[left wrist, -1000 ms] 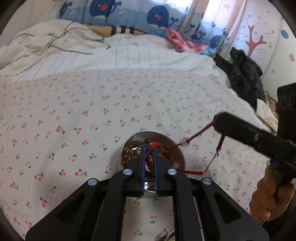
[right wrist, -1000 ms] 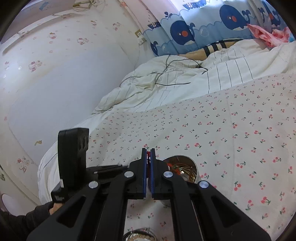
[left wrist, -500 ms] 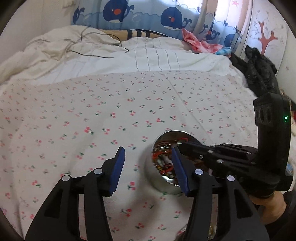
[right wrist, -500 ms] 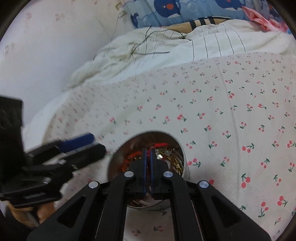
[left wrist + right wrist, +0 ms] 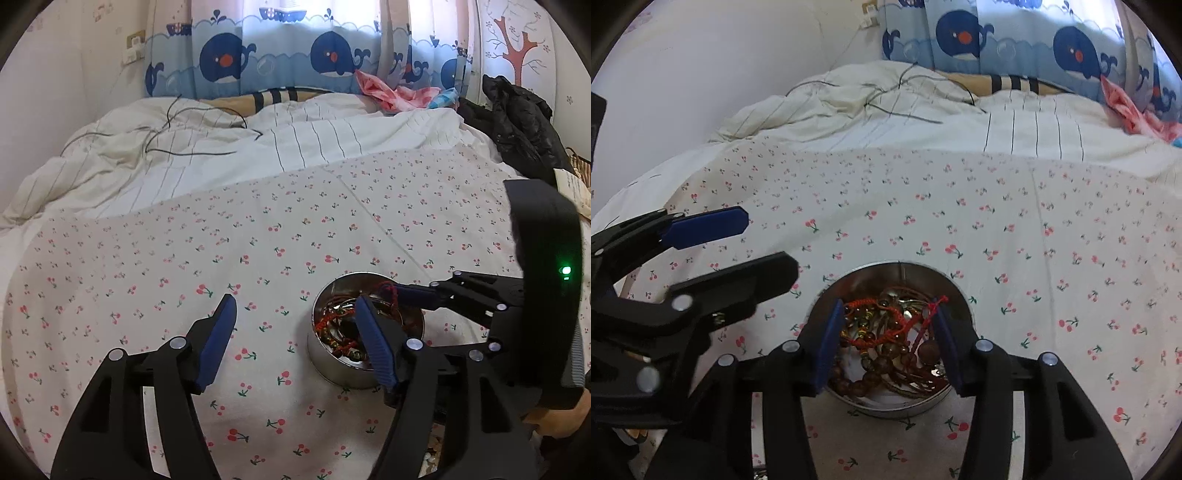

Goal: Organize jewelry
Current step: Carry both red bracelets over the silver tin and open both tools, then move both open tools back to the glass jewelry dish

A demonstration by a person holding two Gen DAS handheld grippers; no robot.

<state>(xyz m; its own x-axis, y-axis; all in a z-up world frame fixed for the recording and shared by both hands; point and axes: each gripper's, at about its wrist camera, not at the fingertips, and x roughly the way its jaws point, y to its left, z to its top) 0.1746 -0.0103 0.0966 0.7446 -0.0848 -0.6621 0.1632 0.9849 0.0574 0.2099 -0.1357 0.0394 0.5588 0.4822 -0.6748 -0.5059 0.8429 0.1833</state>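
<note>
A round metal tin [image 5: 905,267] sits on the cherry-print bedsheet and holds a tangle of red cord bracelets [image 5: 882,325] and brown bead strings [image 5: 882,363]. It also shows in the left wrist view [image 5: 328,363]. My right gripper [image 5: 888,317] is open, its jaws spread over the tin, with the red cord lying between them. My left gripper [image 5: 295,315] is open and empty, to the left of the tin and above the sheet. It shows in the right wrist view [image 5: 768,245] at the left.
A striped white duvet [image 5: 258,147] with thin black cables [image 5: 173,147] lies behind the sheet. A black jacket [image 5: 521,110] lies at the far right. A whale-print curtain [image 5: 280,55] hangs behind. Another container of pale beads [image 5: 432,454] peeks out at the bottom edge.
Both grippers let go of the red cord, which dropped into the tin. The left gripper opened first and pulled back to the left; the right gripper lowered to the tin and opened.
</note>
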